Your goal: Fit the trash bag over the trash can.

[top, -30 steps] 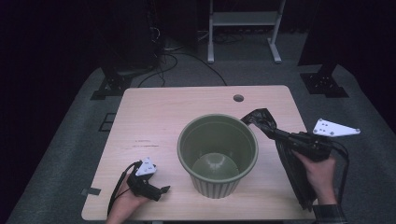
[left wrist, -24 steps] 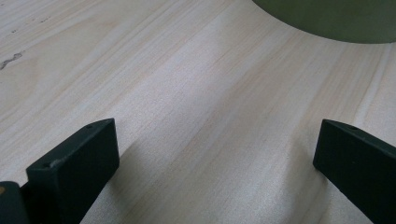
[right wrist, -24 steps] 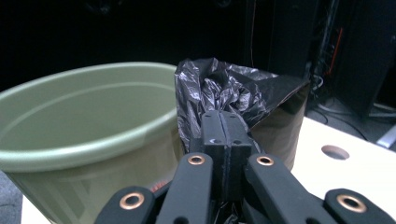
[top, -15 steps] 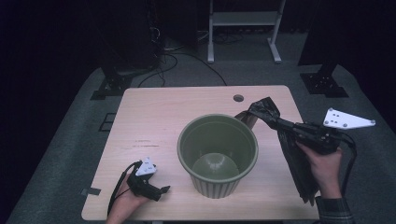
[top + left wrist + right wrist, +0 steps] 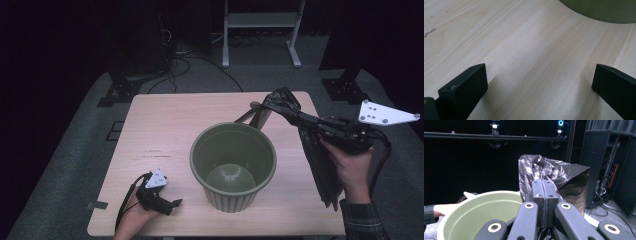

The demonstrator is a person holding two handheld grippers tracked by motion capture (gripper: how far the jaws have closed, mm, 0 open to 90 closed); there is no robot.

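An empty green bucket (image 5: 233,166) stands upright in the middle of the wooden table (image 5: 165,125). My right gripper (image 5: 280,104) is shut on a black plastic bag (image 5: 320,165), holding its top corner up beside the bucket's far right rim; the rest of the bag hangs down to the table's right side. In the right gripper view the jaws pinch the crinkled bag (image 5: 549,172) just past the bucket's rim (image 5: 474,207). My left gripper (image 5: 172,204) rests low at the table's front left, open, with bare wood between its fingers (image 5: 464,87) and the bucket's base (image 5: 604,11) ahead.
A small round hole (image 5: 255,104) is in the table near its far edge. Beyond the table are a white stand (image 5: 260,30), cables and dark equipment stands on grey floor.
My right gripper has lifted the bag's top corner and carried it further back and right of the bucket's rim, stretching the bag out. The left gripper has stayed still.
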